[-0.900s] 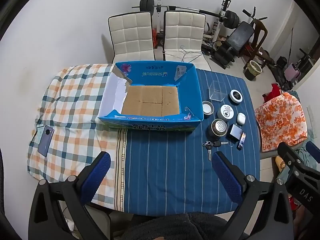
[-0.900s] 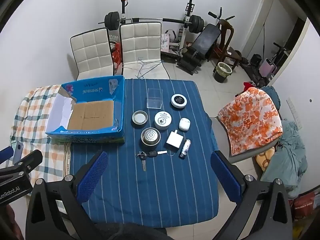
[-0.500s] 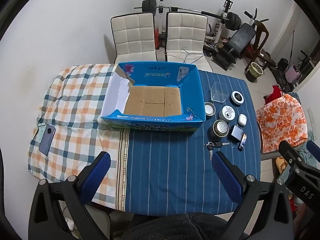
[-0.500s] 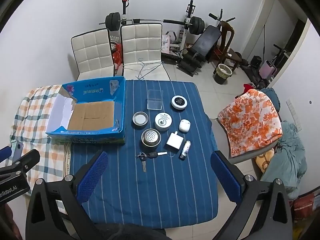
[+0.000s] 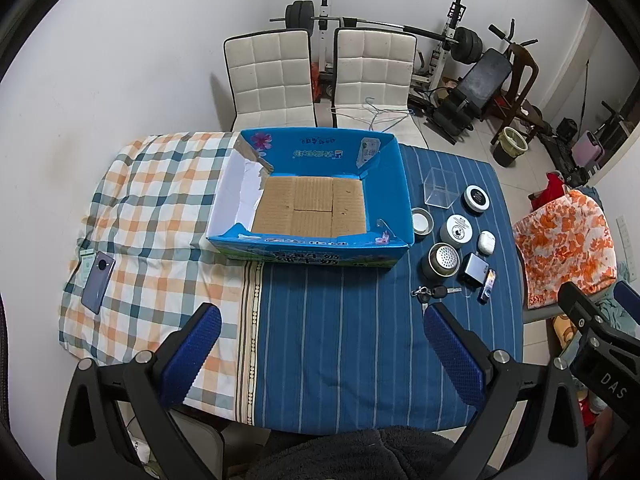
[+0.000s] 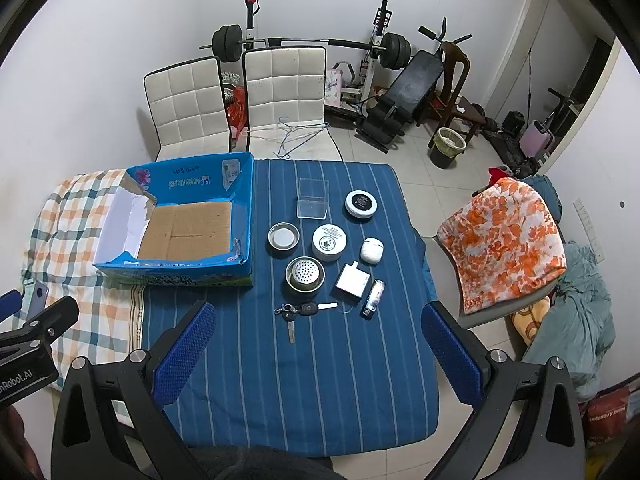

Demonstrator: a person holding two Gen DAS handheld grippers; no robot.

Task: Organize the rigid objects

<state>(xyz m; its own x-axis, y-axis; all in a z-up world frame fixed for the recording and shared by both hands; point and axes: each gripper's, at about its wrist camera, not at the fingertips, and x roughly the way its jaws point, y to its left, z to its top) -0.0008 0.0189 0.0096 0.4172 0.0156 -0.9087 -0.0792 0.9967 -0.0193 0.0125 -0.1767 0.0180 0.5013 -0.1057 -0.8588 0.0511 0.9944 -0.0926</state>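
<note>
We see a blue cardboard box (image 5: 308, 196) with only its corrugated brown floor showing. Our left gripper (image 5: 320, 344) and right gripper (image 6: 318, 342) hang spread wide, holding nothing.

One open blue cardboard box (image 6: 188, 264). One clear plastic cube (image 6: 313, 199). Two round white tins: one black-topped (image 6: 361, 204), one white-topped (image 6: 329, 242). Two round metal pieces: a shallow lid (image 6: 283, 235) and a perforated cup (image 6: 305, 275). One white earbud case (image 6: 372, 250), one white square charger (image 6: 352, 282), one small spray tube (image 6: 373, 298), one key bunch (image 6: 300, 312). One phone (image 5: 98, 282). Two white chairs (image 6: 188, 110) (image 6: 286, 88)
</note>
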